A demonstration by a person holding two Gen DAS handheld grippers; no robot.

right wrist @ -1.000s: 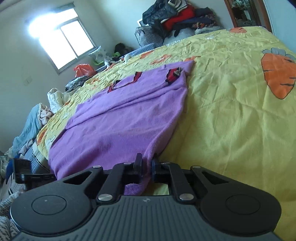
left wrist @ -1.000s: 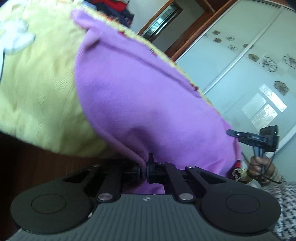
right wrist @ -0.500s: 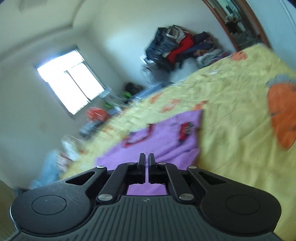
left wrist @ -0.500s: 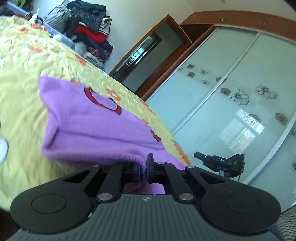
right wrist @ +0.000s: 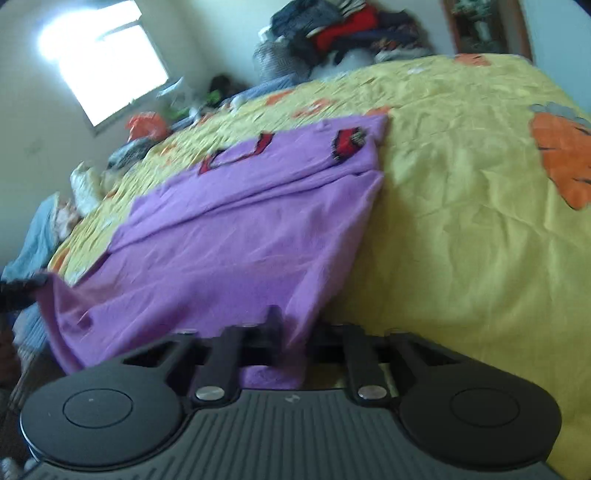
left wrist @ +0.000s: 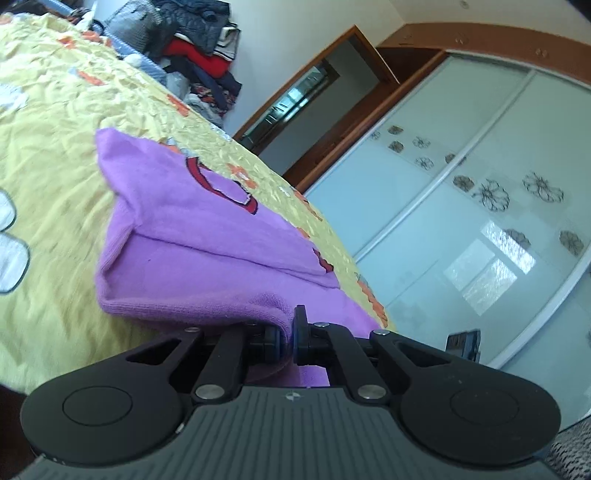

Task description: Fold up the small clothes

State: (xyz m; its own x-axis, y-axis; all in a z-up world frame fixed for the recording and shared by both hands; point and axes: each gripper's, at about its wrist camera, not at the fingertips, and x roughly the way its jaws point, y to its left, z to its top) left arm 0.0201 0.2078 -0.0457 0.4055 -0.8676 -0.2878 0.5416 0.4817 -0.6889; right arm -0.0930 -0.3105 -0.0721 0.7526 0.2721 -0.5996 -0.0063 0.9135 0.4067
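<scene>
A small purple garment [left wrist: 207, 266] with red trim lies on the yellow bedspread [left wrist: 55, 177], its near part folded and lifted. My left gripper [left wrist: 289, 339] is shut on its near hem at one corner. In the right wrist view the same purple garment [right wrist: 236, 236] spreads ahead, and my right gripper [right wrist: 291, 332] is shut on its near edge at the other corner. The cloth hides the right fingertips. The left gripper shows blurred at the far left of the right wrist view [right wrist: 14, 291], and the right gripper shows in the left wrist view [left wrist: 463, 343].
A pile of clothes [right wrist: 343, 33] sits at the head of the bed. A wardrobe with glass sliding doors [left wrist: 480, 206] stands beside the bed. A window [right wrist: 107, 62] is in the far wall. More clothes [right wrist: 37, 236] lie at the left bed edge.
Both grippers lifted the near hem and carried it forward over the garment, keeping hold. The garment now shows a fold across its middle.
</scene>
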